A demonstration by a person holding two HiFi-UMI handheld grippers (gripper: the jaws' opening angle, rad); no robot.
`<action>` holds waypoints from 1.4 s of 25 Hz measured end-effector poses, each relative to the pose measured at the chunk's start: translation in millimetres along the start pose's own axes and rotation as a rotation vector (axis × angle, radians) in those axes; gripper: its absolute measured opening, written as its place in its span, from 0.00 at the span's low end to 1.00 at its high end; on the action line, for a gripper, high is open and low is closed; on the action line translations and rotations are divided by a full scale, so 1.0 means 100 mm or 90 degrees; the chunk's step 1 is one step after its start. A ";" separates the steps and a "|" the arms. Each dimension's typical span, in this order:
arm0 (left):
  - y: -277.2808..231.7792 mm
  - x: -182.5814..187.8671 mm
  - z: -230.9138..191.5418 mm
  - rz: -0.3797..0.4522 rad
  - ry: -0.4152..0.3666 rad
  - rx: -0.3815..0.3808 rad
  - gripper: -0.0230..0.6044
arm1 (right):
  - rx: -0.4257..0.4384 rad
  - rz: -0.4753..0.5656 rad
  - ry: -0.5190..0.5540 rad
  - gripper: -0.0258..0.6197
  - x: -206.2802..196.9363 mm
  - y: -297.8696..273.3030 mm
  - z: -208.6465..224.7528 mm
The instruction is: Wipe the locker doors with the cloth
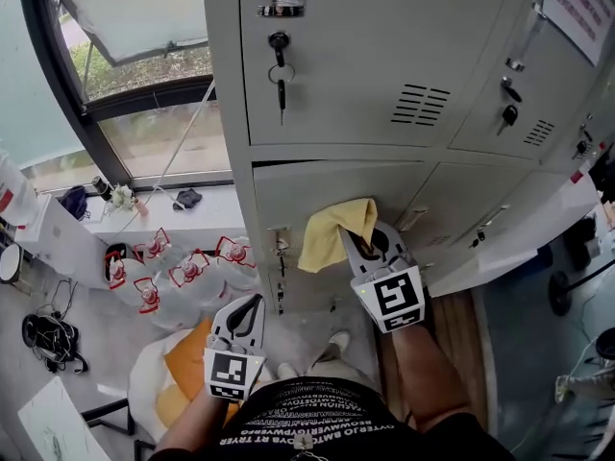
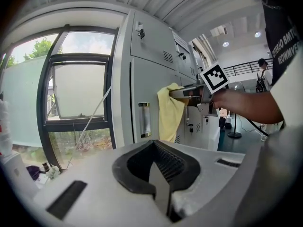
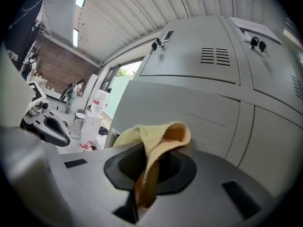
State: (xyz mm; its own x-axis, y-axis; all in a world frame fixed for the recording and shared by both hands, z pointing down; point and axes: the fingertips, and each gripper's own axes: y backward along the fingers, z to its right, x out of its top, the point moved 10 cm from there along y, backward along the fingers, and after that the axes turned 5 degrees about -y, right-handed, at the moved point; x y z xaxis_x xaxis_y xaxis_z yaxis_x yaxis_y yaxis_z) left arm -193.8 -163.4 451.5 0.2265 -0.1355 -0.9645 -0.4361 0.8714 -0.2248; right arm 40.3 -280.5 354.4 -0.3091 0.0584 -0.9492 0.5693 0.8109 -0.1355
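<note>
Clenched on the cloth (image 3: 157, 137), the right gripper (image 1: 366, 240) pins a fold of the yellow fabric between its jaws. The rest bunches up over the tips and hangs down to the left in the head view. Nearer the person's body, the left gripper (image 1: 247, 311) is held low and to the left. Its jaws are pressed together with nothing between them, and it is well apart from the lockers. Seen from the left gripper view, the cloth drapes down the front of the lower locker door (image 1: 317, 182), just to the right of that door's metal handle (image 2: 144, 119); it looks to lie against the grey panel, though actual contact cannot be made out. The marker cube (image 2: 212, 78) on the right gripper sits just behind the cloth in that view. Above, on the upper locker door (image 1: 356, 56), keys (image 1: 280, 77) dangle from the lock and a block of vent slots (image 1: 420, 105) sits to the right. Further right along the row, a paper notice (image 1: 579, 6) is fixed to another door. On the floor to the left lie clear bags (image 1: 183, 269) with red-and-white contents — beyond them a window (image 1: 144, 75) shows greenery outside.
</note>
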 end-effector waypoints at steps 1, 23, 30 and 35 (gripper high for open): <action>-0.02 0.00 0.00 -0.001 0.000 -0.002 0.05 | -0.006 -0.003 -0.002 0.10 -0.02 0.01 0.04; -0.34 0.10 0.03 -0.007 -0.008 -0.021 0.05 | -0.095 -0.041 -0.028 0.10 -0.39 0.38 0.63; -0.33 0.08 0.02 -0.011 -0.009 -0.017 0.05 | 0.005 -0.055 -0.031 0.10 -0.54 0.32 0.14; -0.29 0.08 0.01 -0.011 -0.009 -0.013 0.05 | 0.069 -0.084 -0.024 0.10 -0.75 0.11 -0.21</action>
State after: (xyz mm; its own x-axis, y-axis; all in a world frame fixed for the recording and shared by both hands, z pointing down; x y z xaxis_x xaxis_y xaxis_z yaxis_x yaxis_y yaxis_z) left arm -178.4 -189.7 450.8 0.2465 -0.1439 -0.9584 -0.4498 0.8589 -0.2447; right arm 53.9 -263.4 430.1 -0.3592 -0.0681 -0.9308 0.6049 0.7425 -0.2878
